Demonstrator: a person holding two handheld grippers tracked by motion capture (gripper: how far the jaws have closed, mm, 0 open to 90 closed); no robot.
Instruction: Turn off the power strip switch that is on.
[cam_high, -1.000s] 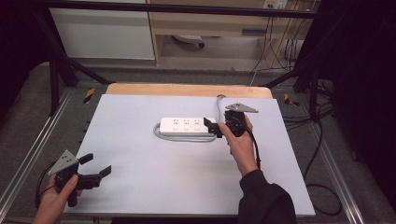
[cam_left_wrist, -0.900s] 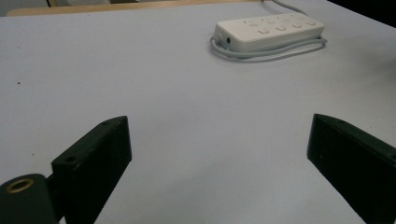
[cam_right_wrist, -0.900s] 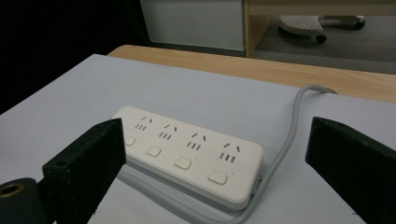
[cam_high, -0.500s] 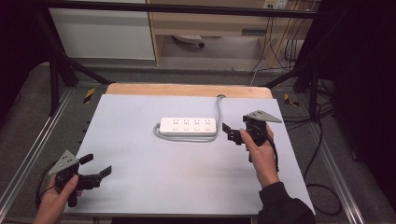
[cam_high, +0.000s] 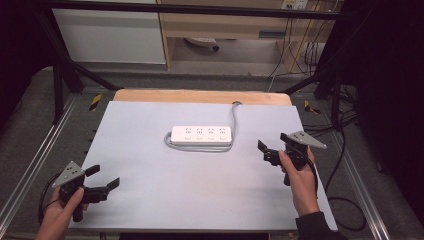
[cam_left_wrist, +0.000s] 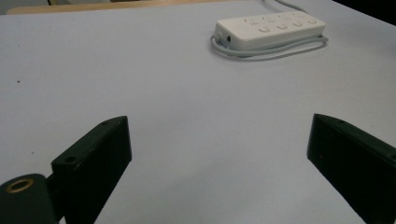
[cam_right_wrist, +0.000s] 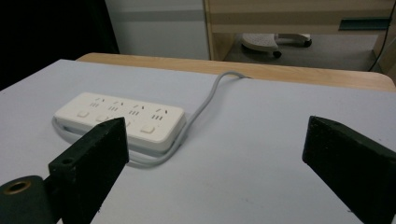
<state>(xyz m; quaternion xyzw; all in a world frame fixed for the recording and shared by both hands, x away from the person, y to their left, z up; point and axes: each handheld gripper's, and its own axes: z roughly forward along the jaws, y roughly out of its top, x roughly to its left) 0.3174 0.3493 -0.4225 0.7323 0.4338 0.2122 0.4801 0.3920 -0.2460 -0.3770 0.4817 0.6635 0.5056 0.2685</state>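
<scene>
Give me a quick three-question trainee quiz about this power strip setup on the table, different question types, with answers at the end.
1. True or false: the right tongs grip the power strip.
2. Multiple choice: the strip's grey cable leaves the table at the A) near edge B) far edge C) left edge.
3. Fill in: the jaws of the left tongs stand ____.

Key: 1 false, both tongs are apart from the strip, with bare table between. 2 B. 3 open.
</scene>
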